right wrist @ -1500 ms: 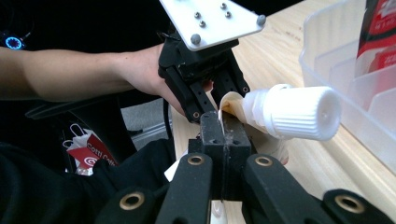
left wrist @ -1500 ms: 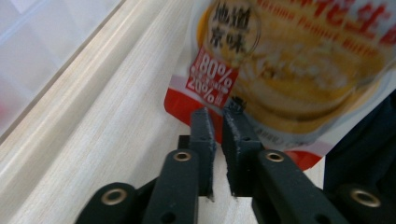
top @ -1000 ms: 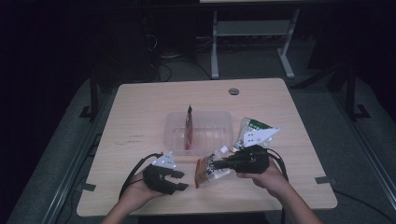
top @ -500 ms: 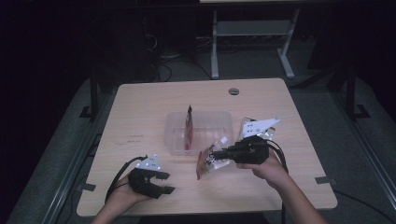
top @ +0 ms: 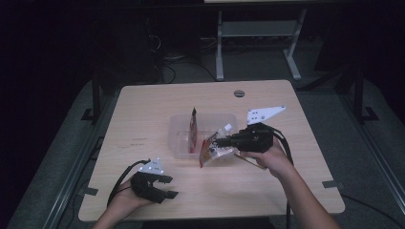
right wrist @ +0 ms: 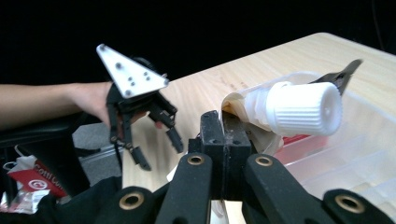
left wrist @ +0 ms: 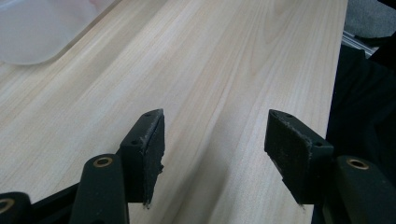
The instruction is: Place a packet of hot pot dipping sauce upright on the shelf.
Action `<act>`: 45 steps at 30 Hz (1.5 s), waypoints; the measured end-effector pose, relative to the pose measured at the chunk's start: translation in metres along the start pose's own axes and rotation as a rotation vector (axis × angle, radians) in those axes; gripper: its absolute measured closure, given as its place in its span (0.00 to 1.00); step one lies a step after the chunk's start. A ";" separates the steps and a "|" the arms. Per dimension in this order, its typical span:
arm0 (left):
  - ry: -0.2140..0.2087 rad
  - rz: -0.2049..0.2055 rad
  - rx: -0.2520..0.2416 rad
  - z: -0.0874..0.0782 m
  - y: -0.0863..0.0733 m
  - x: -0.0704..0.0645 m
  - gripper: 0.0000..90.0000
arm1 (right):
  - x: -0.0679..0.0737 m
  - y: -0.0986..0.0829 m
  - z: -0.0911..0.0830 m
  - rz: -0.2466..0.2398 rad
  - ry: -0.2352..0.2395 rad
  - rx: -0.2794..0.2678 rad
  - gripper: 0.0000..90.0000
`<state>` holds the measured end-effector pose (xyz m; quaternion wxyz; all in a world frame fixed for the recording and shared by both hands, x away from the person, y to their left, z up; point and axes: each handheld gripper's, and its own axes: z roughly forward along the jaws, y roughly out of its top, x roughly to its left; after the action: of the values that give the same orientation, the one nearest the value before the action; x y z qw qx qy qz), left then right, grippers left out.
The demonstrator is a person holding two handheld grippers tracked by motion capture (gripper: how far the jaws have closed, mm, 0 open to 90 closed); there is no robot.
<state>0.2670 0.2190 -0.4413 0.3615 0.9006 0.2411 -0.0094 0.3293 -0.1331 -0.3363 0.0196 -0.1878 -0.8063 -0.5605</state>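
My right claw [top: 220, 141] pinches a spouted pouch [top: 213, 147] at the tub's [top: 180, 125] near rim, ready to drop it in. My left claw [top: 168, 186] waits wide open, well short of the tub.

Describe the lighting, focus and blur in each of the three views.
High view: the table is lit while the room around is nearly black; the picture is soft, and the spouted pouch in the right gripper lacks detail. Left gripper view: bright, even light, wood grain sharp, the open left gripper casting a soft shadow. Right gripper view: white cap fairly crisp, background black, clear container hazy.
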 end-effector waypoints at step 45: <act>-0.010 0.004 0.022 0.002 0.000 0.003 0.42 | -0.059 0.026 0.042 0.021 -0.091 0.104 1.00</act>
<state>0.2698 0.2192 -0.4434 0.3530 0.9048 0.2374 -0.0158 0.3996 -0.1036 -0.3432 -0.0017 -0.2203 -0.8325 -0.5083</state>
